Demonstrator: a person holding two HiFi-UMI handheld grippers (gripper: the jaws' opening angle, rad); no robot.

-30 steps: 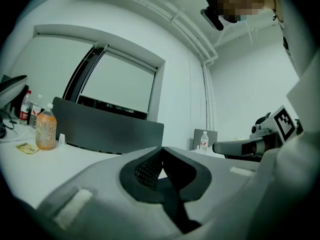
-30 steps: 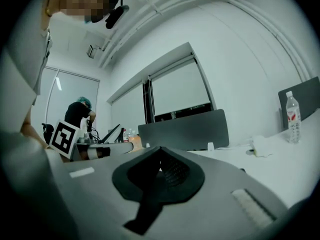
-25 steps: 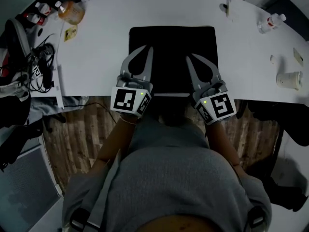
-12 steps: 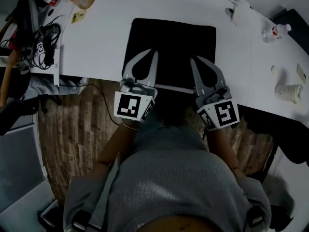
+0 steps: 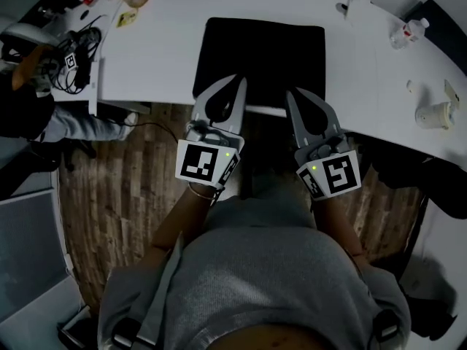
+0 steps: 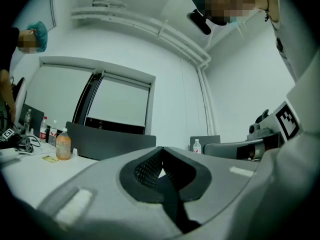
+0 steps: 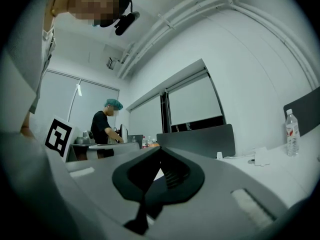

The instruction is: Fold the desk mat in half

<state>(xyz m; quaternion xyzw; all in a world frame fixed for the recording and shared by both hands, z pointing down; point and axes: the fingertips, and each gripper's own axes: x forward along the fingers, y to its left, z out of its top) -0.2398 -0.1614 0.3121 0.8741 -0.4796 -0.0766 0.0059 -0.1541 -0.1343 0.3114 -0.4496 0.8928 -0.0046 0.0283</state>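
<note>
Left gripper [image 5: 238, 79] & right gripper [image 5: 291, 92] both shut, nothing btw jaws, hanging over table [image 5: 168, 46] near edge. Mat [image 5: 266, 49] flat, unfolded, on table by near edge. Looks thin, floppy, light, prob. grippy underneath. I'd pinch near corners, one per gripper, lift clear, then carry over.

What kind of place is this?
Probably an office or lab workroom. There is a long white table with a black desk mat on it, and dark partition panels stand along it. Large blind-covered windows are behind, and another person works at a desk in the background.
</note>
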